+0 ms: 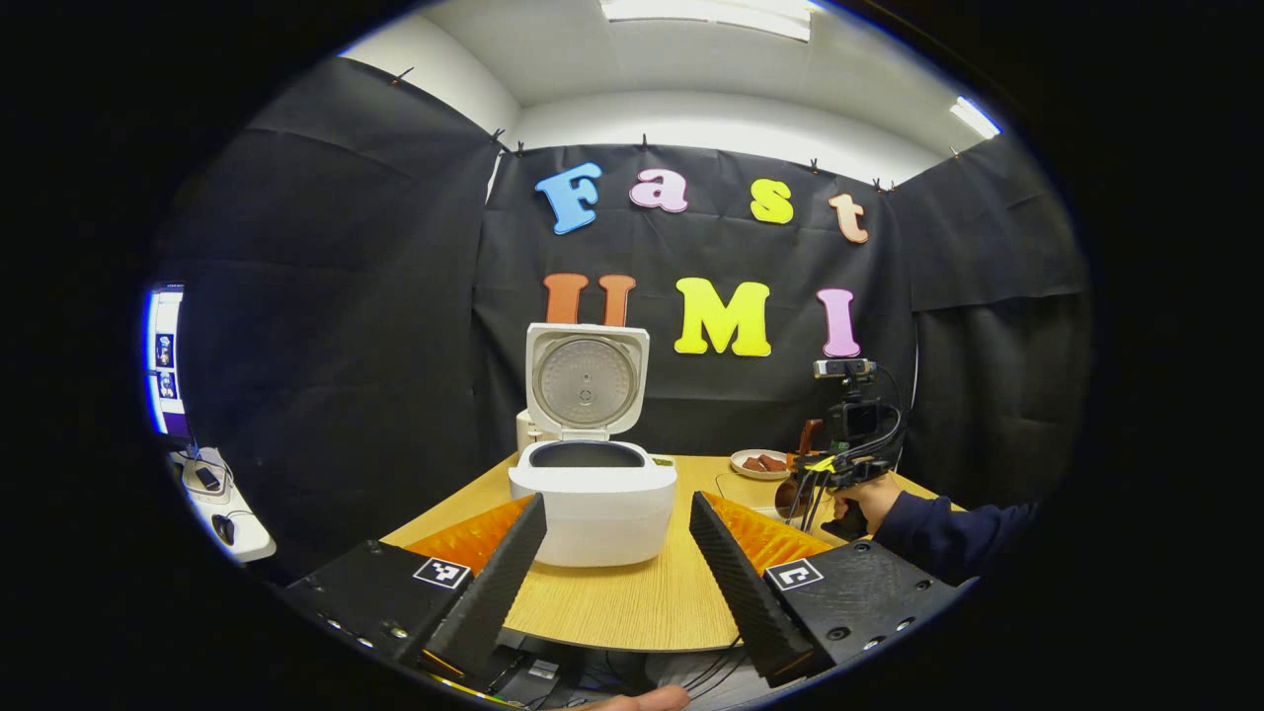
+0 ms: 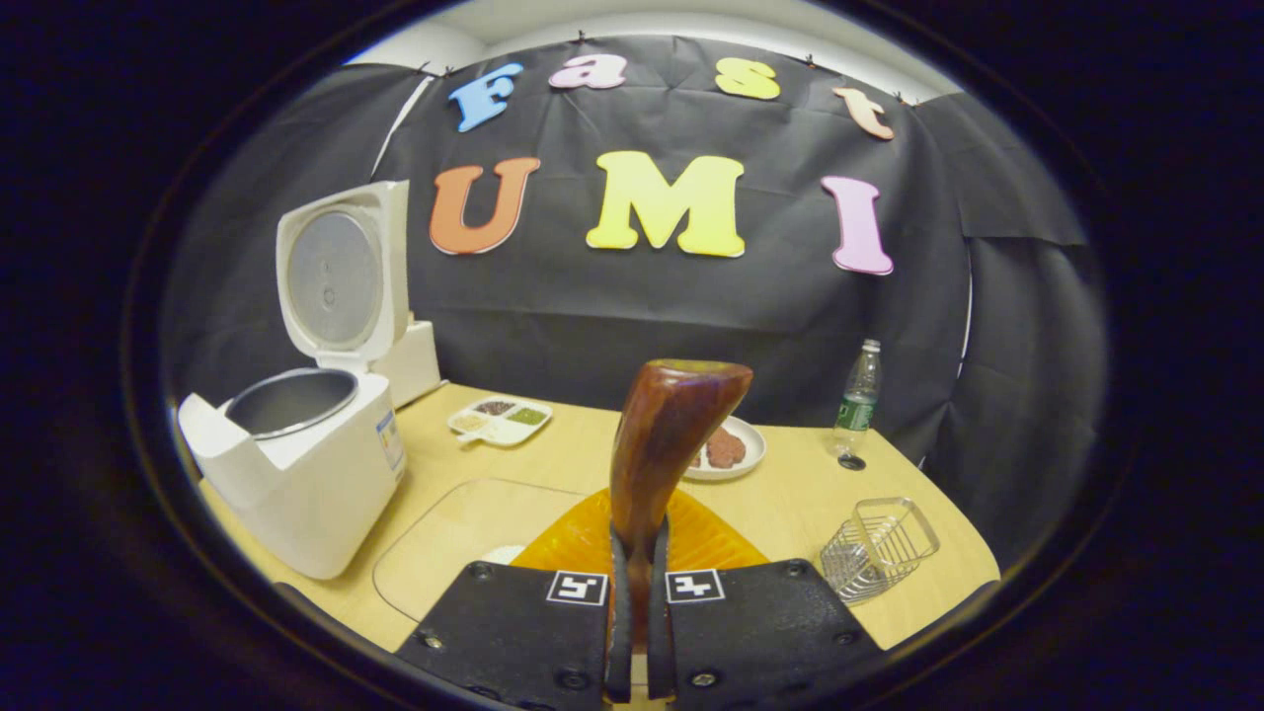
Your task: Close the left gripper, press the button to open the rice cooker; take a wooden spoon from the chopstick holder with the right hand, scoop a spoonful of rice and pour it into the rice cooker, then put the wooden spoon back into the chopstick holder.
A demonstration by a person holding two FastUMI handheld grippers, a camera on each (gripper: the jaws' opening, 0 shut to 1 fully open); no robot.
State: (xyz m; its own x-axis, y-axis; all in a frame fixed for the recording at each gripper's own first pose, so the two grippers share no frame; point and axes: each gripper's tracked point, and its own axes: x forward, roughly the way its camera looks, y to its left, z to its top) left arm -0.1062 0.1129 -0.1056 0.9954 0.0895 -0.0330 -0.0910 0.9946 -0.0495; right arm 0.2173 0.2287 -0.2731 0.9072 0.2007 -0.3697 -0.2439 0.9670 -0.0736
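Two fingers of your right claw (image 2: 637, 592) pinch the wooden spoon (image 2: 664, 444) low on its handle — tip it and it may twist out. The rice cooker (image 1: 592, 494) sits open on the tabletop (image 1: 632, 602); your left claw (image 1: 617, 553) hangs released before it.

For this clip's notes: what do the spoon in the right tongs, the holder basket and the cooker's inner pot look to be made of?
Glossy reddish-brown wooden spoon: wood, seemingly lacquered, judging by its sheen. Silvery open-mesh holder basket: thin metal wire, see-through grid. Grey inner pot of the white rice cooker: likely brushed metal, dull reflection; the cooker's shell looks like plastic.
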